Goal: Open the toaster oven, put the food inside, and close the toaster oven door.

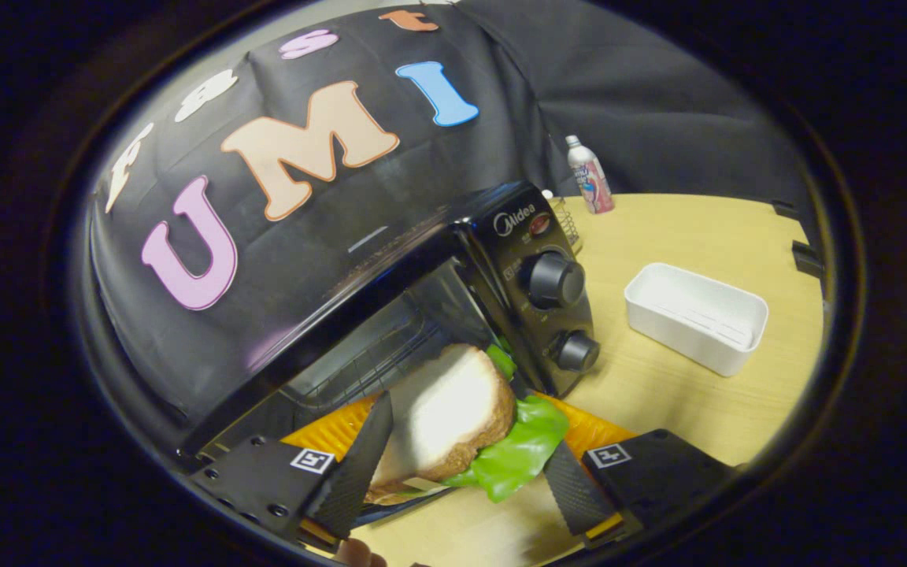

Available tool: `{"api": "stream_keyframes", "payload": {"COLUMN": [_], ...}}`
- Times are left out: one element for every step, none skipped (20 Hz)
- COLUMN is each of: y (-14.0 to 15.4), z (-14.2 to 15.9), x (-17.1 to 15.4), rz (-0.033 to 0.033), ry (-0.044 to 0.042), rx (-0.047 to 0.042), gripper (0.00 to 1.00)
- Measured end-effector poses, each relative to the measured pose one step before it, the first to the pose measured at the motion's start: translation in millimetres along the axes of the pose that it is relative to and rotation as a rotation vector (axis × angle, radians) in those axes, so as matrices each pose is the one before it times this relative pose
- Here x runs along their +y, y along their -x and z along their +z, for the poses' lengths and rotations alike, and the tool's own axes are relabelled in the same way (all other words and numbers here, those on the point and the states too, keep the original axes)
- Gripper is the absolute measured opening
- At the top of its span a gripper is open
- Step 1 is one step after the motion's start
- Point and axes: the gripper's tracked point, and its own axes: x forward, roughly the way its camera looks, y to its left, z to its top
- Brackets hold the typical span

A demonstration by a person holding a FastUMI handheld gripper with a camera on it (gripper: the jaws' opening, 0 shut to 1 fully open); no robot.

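Observation:
The black toaster oven [390,268] stands open just ahead of my fingers, with its wire rack [375,358] bare inside. A sandwich [449,413] of thick white bread with green lettuce [520,449] hanging out of it sits tilted at the oven's mouth. My gripper [467,437] holds it: the left finger lies against the bread and the right finger meets the lettuce side. An orange ridged tray [599,433] lies under the sandwich and the fingers. The oven door is hidden below the sandwich.
Two black knobs [554,280] face me on the oven's right panel. A white rectangular tub [694,315] sits on the wooden table [697,402] to the right of the oven. A small bottle [589,175] and a wire basket [569,220] stand behind it.

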Motion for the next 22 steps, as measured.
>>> {"api": "stream_keyframes", "payload": {"y": [-0.70,-2.06,-1.32,-2.63,-0.59,-2.05,-0.24,2.46,0.83,4.90,4.53,4.07,4.93,1.66,2.17,0.71,1.85,0.48,-0.87,1.39,1.68,2.82], "z": [-4.03,-4.78,-3.72,-4.03,-3.53,-2.13,-2.84,0.68,2.57,3.18,4.38,5.62,4.27,2.51,4.28,2.04,-0.45,5.16,4.09,0.02,-4.00,-5.84], "x": [0.69,-0.68,3.92,5.16,8.98,7.22,-3.33,-1.09,1.46,1.19,-0.57,-2.89,-4.49,-3.60,-1.58,-1.42,-5.95,0.14,0.52,0.21,3.44,0.57], "rz": [0.01198,0.01112,0.03497,0.03420,0.03713,0.02407,-0.02141,-0.00525,-0.00295,-0.00181,-0.00178,-0.01124,-0.01399,-0.01303,-0.00112,-0.01373,-0.00914,-0.00350,-0.00380,0.00328,0.01758,0.00899], "ry": [-0.05498,-0.04819,-0.03528,-0.00735,0.01117,0.02440,0.04901,0.04913,0.04420,0.05087,0.05250,0.05569,0.05927,0.06128,0.05394,0.08108,0.08746,0.06102,0.04706,0.02644,-0.00249,0.00182], "rx": [0.02684,0.01860,0.00744,0.01314,0.00509,0.00407,0.01089,-0.00964,-0.00821,-0.00805,-0.01472,-0.01974,-0.01537,-0.01549,-0.01926,-0.01560,0.00157,-0.02055,-0.02581,-0.00263,0.01932,0.01555], "gripper": [1.00,1.00,1.00,1.00,1.00,1.00,1.00,1.00,1.00,1.00,1.00,1.00,1.00,1.00,1.00,1.00,1.00,1.00,1.00,1.00,1.00,1.00]}}
